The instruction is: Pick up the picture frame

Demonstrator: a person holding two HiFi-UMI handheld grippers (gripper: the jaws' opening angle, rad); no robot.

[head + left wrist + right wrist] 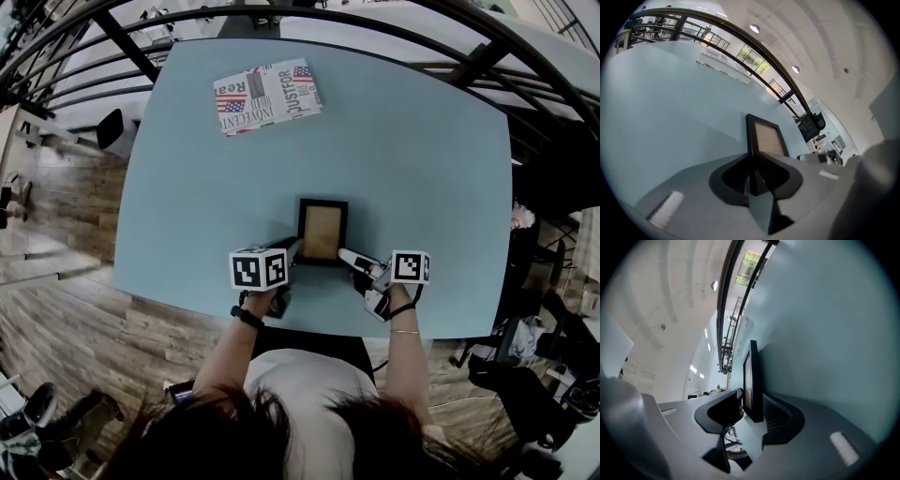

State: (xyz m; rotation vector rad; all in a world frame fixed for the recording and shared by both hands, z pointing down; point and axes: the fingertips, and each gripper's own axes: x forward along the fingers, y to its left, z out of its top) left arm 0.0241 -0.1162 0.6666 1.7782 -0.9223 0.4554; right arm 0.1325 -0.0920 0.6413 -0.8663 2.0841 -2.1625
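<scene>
The black picture frame point(322, 232) with a tan inside lies near the front of the pale blue table point(422, 159). My left gripper point(292, 251) is at its near left corner. In the left gripper view the frame point(768, 138) has its edge between the jaws of the left gripper point(752, 158), and the pads stand close on either side without clearly pressing. My right gripper point(349, 257) is at the near right corner. In the right gripper view the frame point(753, 376) sits edge-on in the right gripper point(752, 397), with a pad against each face.
A folded newspaper point(267, 96) lies at the table's far left. The table's front edge point(309, 328) runs just behind both grippers. A dark chair point(111, 128) stands off the left side, over wood flooring point(66, 309).
</scene>
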